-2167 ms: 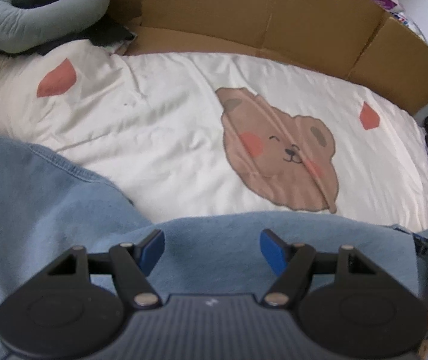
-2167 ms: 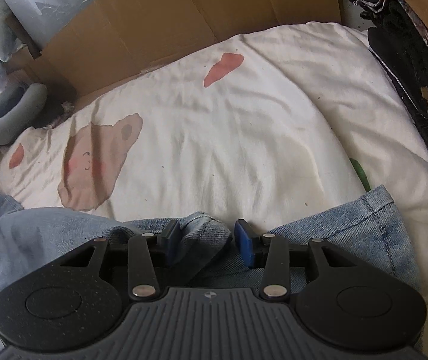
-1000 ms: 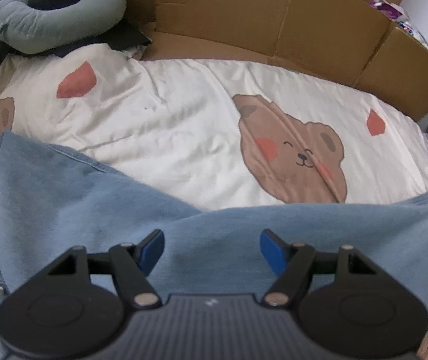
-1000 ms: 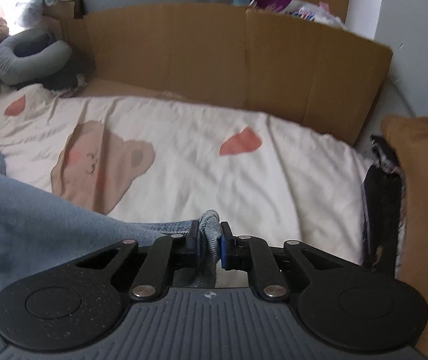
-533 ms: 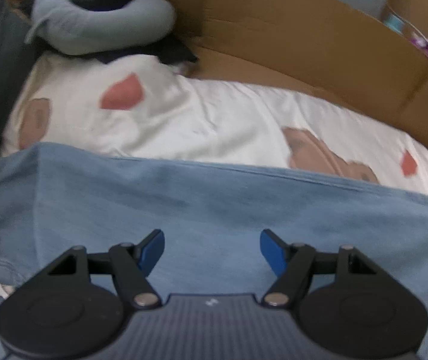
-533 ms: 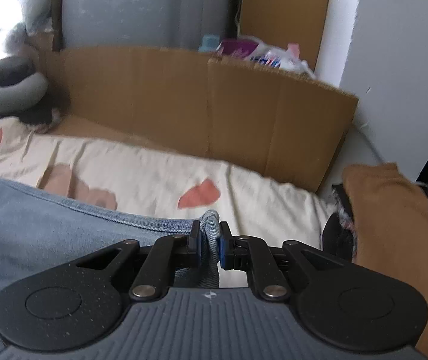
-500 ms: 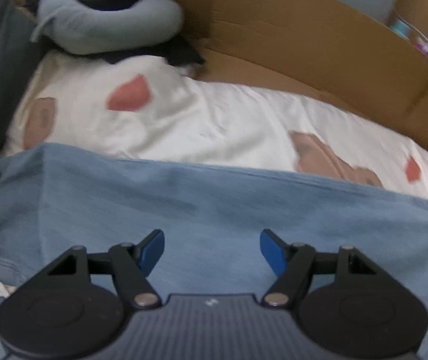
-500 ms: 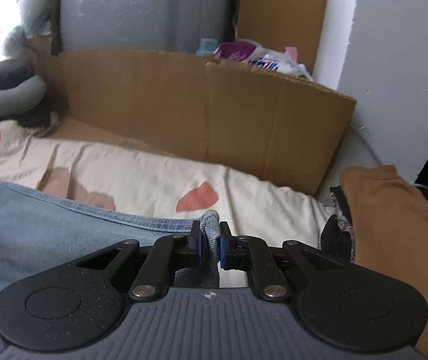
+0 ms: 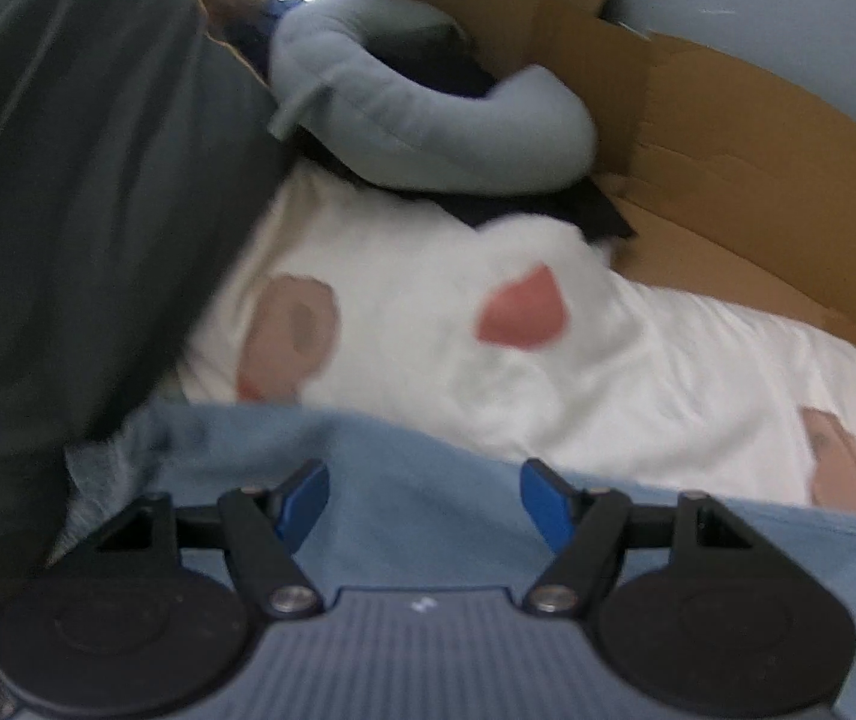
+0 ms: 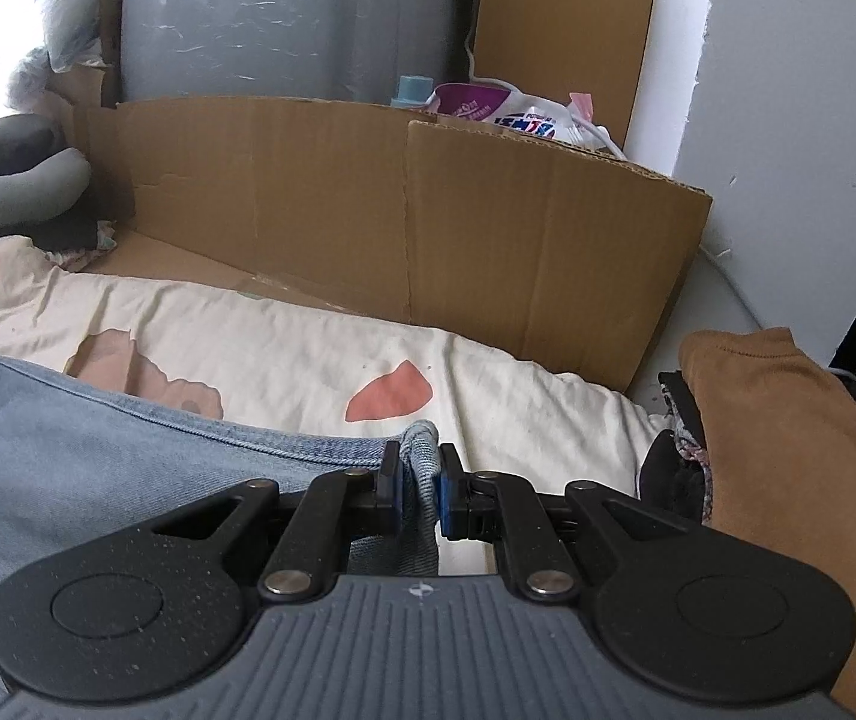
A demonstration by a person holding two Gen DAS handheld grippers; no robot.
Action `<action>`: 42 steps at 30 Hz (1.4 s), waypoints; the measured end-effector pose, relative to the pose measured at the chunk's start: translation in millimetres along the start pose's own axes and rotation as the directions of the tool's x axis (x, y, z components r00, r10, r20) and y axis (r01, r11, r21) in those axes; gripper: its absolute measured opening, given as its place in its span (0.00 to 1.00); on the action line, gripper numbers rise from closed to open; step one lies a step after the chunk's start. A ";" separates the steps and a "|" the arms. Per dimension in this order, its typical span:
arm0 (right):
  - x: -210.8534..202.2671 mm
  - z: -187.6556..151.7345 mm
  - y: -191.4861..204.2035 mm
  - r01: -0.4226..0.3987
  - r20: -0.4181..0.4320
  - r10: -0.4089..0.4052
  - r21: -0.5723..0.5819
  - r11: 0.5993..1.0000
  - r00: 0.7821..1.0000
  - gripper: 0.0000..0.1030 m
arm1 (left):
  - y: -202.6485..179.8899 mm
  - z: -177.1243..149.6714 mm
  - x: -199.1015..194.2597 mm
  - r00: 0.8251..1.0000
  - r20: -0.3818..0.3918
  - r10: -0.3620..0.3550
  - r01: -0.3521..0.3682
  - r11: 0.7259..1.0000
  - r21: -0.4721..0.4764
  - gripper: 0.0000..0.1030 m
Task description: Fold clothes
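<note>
- Left wrist view: the left gripper (image 9: 425, 498) sits at 6 o'clock, its blue-tipped fingers (image 9: 303, 501) standing wide apart with nothing pinched between them.
- Beneath and between the fingers spreads the light blue denim garment (image 9: 428, 534), filling the lower band of the view from 8 o'clock to 4 o'clock; whether the tips touch the cloth cannot be told.
- Beyond the garment's upper edge lies the bed sheet (image 9: 428, 324), white with a red heart (image 9: 520, 315) just past centre and brown bear prints.
- A grey neck pillow (image 9: 428, 120) rests at 12 o'clock; a cardboard wall (image 9: 757, 138) runs from 1 to 3 o'clock; a dark grey cloth mass (image 9: 68, 180) occupies 9 to 11 o'clock. This view is blurred.
- Right wrist view: the right gripper (image 10: 419, 489) sits at 6 o'clock, its fingers (image 10: 389, 489) drawn together and clamped on a bunched hem of the denim garment (image 10: 98, 450).
- From the clamp the garment extends toward 9 o'clock, its stitched edge lying over the sheet (image 10: 308, 360).
- The cardboard wall (image 10: 428, 210) stands across the centre, with the neck pillow (image 10: 14, 180) at 10 o'clock.
- A brown garment (image 10: 787, 450) lies at 3 to 4 o'clock, touching a dark patterned cloth (image 10: 682, 450) on its left.
</note>
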State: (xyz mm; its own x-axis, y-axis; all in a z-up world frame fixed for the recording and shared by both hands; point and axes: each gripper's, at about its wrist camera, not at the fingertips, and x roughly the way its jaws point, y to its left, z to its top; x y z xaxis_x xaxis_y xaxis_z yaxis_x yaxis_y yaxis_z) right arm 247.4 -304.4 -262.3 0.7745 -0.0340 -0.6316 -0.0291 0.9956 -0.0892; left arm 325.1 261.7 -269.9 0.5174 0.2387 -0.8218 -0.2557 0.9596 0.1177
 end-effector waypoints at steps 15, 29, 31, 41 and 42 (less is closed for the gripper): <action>1.5 -1.2 7.6 0.011 -0.005 -0.012 -0.084 0.996 1.000 0.09 | 22.0 60.8 62.1 0.999 -0.019 -0.039 0.038 0.998 -0.043 0.52; 5.9 -13.5 8.9 0.011 -0.032 -0.014 -0.090 0.996 0.999 0.09 | 19.9 9.1 100.7 0.989 -0.100 -0.109 0.109 0.994 0.000 0.50; 7.1 -14.2 9.4 0.011 -0.035 -0.015 -0.091 0.996 0.999 0.09 | 23.4 -0.2 99.1 0.988 -0.114 -0.106 0.106 0.994 -0.003 0.48; 11.8 -20.4 9.6 0.010 -0.058 -0.015 -0.087 0.996 0.998 0.09 | 10.9 -23.4 98.7 0.985 -0.161 -0.061 0.084 0.986 0.141 0.47; 12.0 -20.7 9.6 0.010 -0.059 -0.015 -0.086 0.996 0.998 0.09 | 8.6 -23.1 97.2 0.984 -0.168 -0.054 0.082 0.983 0.164 0.47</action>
State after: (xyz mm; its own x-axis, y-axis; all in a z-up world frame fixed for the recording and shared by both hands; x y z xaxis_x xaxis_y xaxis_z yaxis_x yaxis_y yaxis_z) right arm 243.3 -297.1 -286.7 0.7360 -0.0545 -0.6748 -0.0756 0.9839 -0.1619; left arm 354.4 289.7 -361.7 0.3861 0.1582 -0.9088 -0.0753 0.9873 0.1398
